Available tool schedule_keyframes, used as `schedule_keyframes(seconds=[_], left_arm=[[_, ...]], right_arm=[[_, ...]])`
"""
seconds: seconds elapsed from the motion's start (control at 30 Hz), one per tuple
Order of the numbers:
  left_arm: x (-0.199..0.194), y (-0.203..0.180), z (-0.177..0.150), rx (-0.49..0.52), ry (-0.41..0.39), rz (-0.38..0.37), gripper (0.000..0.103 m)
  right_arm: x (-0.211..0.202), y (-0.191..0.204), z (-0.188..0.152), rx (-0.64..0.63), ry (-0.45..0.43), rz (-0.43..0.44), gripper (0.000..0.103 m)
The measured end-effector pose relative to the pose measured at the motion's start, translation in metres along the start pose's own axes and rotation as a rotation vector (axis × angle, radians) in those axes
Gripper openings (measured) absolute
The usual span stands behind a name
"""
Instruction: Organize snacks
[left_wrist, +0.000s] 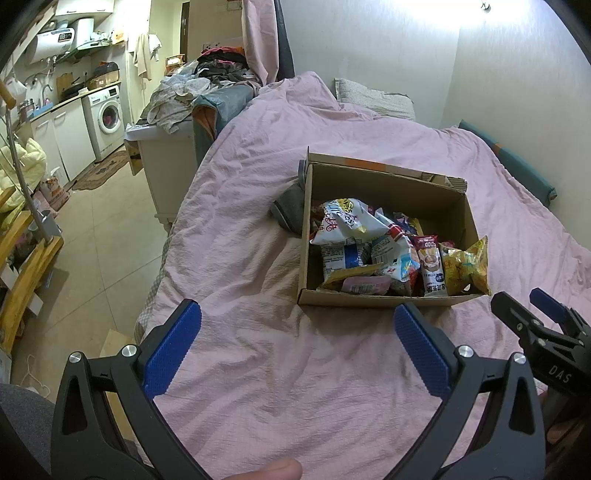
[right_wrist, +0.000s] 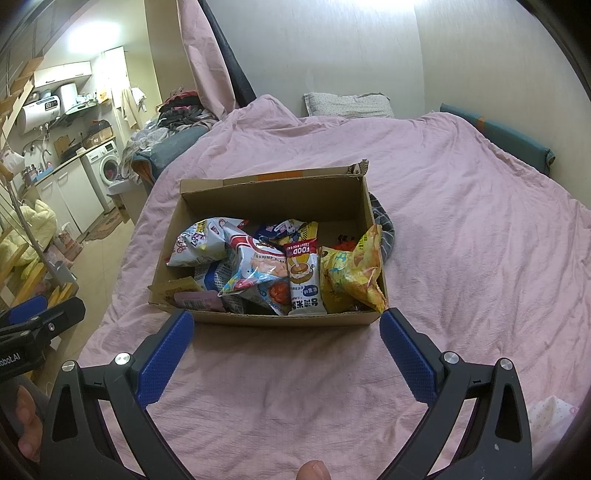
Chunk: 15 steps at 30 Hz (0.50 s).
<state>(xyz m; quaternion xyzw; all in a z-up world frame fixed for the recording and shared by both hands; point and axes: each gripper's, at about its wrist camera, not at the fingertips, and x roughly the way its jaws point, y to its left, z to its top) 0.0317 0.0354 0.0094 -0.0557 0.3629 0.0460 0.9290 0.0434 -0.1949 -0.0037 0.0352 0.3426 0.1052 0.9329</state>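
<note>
1. My left gripper (left_wrist: 297, 341) hovers over the pink bedspread (left_wrist: 258, 258), jaws spread wide, nothing between the blue pads (left_wrist: 171, 349)
2. My right gripper (right_wrist: 286, 349) is likewise released, jaws wide apart, empty; it hangs just short of the near wall of the cardboard box (right_wrist: 273, 188)
3. In the left wrist view the right gripper (left_wrist: 532, 312) shows at the right edge, beside the box's near right corner, not touching it as far as I can tell
4. The box (left_wrist: 388, 184) sits on the bedspread (right_wrist: 461, 221) near the middle of the bed, top open, snacks heaped toward its near end
5. Contents, right wrist view: a yellow crinkled bag (right_wrist: 351, 273) against the right wall, its top poking above the rim; just left of it a white packet with a red top reading "FOOD" (right_wrist: 304, 280); next, a clear shrimp-flake bag (right_wrist: 255, 273); a white-blue bag (right_wrist: 199, 243) at the left; a small pink pack (right_wrist: 195, 300) at the near left corner
6. A grey striped cloth (right_wrist: 384, 229) lies on the bed touching the outside of the box's right wall
7. A pillow (right_wrist: 347, 105) lies at the head of the bed, well apart from the box
8. Washing machine (right_wrist: 105, 164) stands in the kitchen area, far left
</note>
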Motion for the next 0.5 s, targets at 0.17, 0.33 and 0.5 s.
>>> schedule_keyframes(seconds=[0.17, 0.33, 0.5], left_arm=[[0.0001, -0.0001, -0.0008, -0.001, 0.002, -0.001, 0.103], [0.0017, 0.0001, -0.0034, 0.001, 0.01, 0.003, 0.103], [0.0035, 0.0014, -0.0081, 0.001, 0.018, 0.001, 0.103]], right_arm=[[-0.0002, 0.0, -0.0003, 0.0, 0.001, 0.001, 0.103], [-0.0002, 0.0001, -0.0001, -0.002, 0.0, -0.001, 0.103], [-0.0006, 0.0005, -0.0002, -0.001, 0.002, 0.0, 0.103]])
